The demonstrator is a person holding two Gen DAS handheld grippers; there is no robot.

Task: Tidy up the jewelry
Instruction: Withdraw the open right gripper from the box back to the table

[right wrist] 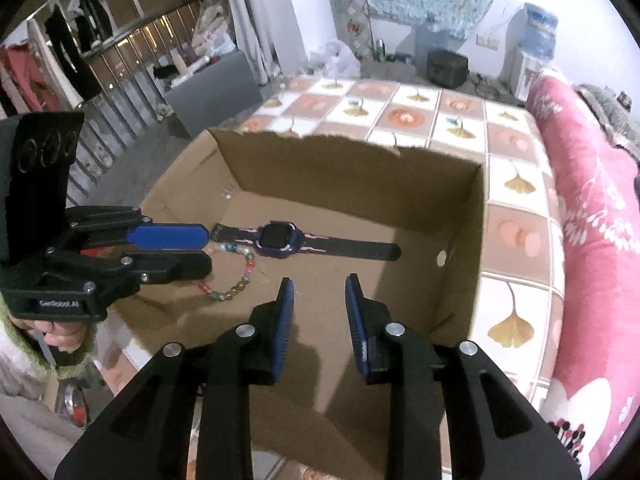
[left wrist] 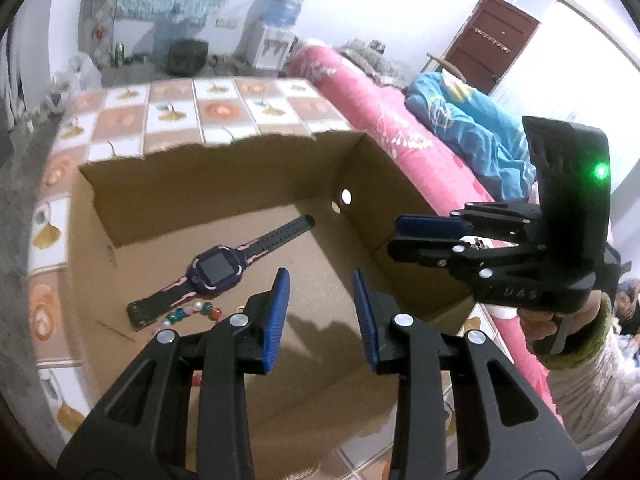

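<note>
A cardboard box [left wrist: 224,192] [right wrist: 476,240] stands open on a tiled table. A purple and black watch [left wrist: 218,270] [right wrist: 280,239] lies flat on the box floor. A bracelet of coloured beads [left wrist: 192,314] [right wrist: 236,284] lies beside it. My left gripper [left wrist: 320,312] is open and empty above the box floor; it also shows in the right wrist view [right wrist: 208,248] at the box's left wall. My right gripper [right wrist: 318,316] is open and empty above the box; in the left wrist view [left wrist: 394,236] it hovers at the right wall.
The table top [right wrist: 516,220] has flower-patterned tiles. A pink sofa [left wrist: 384,120] [right wrist: 592,208] runs along the right, with a blue blanket [left wrist: 472,128] on it. A water dispenser [left wrist: 276,28] and a dark box [left wrist: 187,57] stand by the far wall.
</note>
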